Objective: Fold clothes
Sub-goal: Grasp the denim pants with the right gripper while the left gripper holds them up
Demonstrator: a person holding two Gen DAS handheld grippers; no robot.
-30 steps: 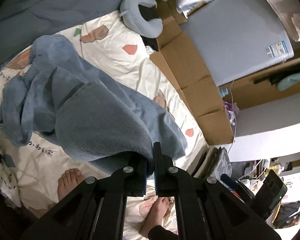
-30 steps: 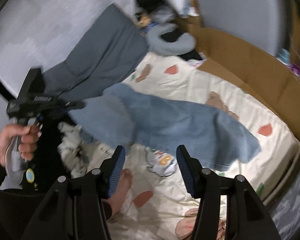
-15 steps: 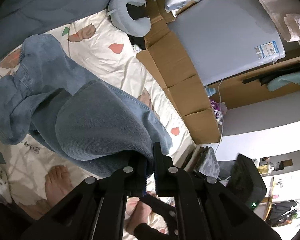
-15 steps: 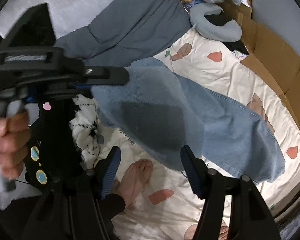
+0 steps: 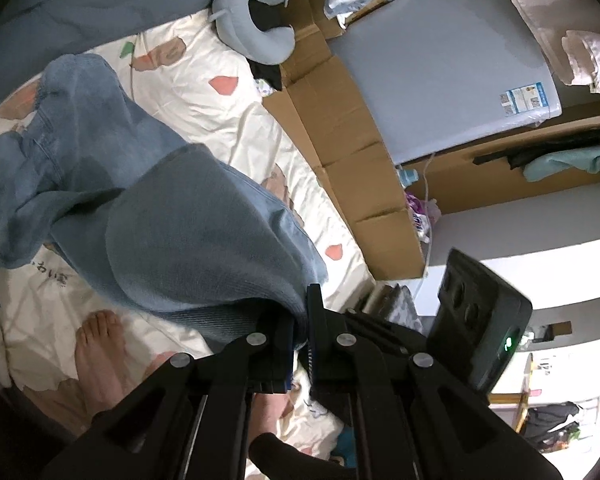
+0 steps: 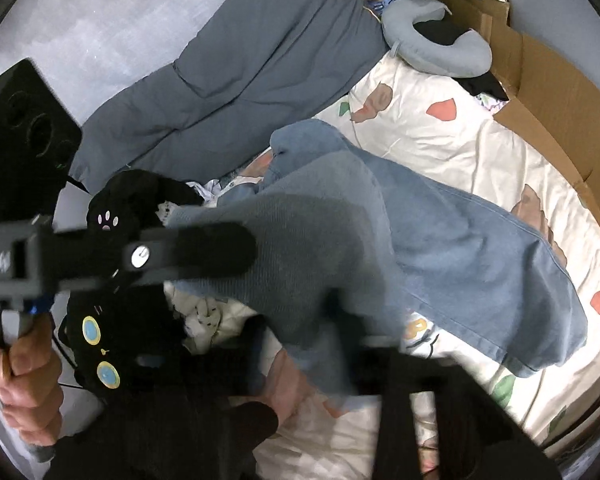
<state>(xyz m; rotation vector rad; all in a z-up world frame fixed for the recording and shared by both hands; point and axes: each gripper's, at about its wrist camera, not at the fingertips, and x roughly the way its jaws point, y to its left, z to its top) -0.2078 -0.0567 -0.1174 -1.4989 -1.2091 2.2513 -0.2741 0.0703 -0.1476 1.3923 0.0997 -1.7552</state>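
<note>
Left hand-held gripper point(image 5: 300, 320) clamps the blue jeans point(image 5: 188, 236) hem; right hand-held gripper point(image 6: 332, 344) blurred beneath it, grip unclear.

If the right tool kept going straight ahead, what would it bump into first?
Most likely the blue jeans: their lifted fold hangs right before the right tool, blurred and very close. Behind lies the patterned sheet. Depth is hard to judge.

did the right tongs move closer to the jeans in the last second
Yes. The right tongs have closed in on the jeans, which now fill the gap between the fingers; the neck pillow stays far off.
</note>
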